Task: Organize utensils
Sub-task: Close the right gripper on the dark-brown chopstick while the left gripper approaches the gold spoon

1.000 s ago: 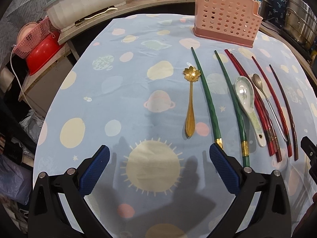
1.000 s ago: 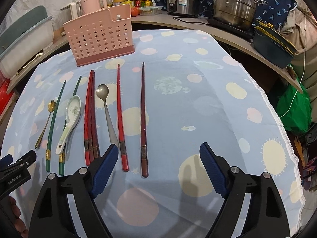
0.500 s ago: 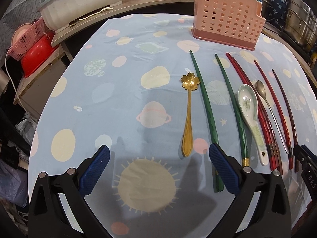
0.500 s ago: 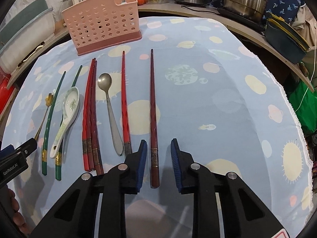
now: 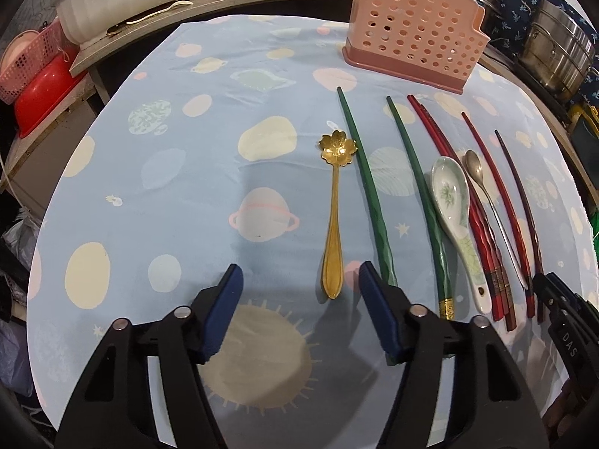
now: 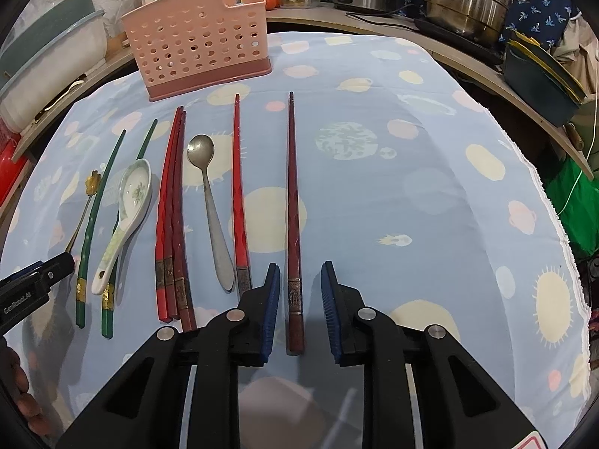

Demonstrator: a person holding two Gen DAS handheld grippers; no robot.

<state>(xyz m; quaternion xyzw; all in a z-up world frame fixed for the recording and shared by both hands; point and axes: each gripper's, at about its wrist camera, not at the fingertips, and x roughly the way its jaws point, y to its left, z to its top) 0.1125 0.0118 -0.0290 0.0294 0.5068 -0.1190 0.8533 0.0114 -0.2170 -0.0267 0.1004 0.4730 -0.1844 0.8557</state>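
My right gripper (image 6: 299, 288) sits with its blue pads narrowly apart, straddling the near end of the dark maroon chopstick (image 6: 292, 202), not yet touching it. The stick lies straight ahead, long axis running near to far toward the pink perforated basket (image 6: 198, 33), tapering to a thin far tip. It looks lacquered and slick, with a metal band near its butt. My left gripper (image 5: 299, 299) is half open, just short of the gold flower-bowled spoon (image 5: 334, 217) on the cloth.
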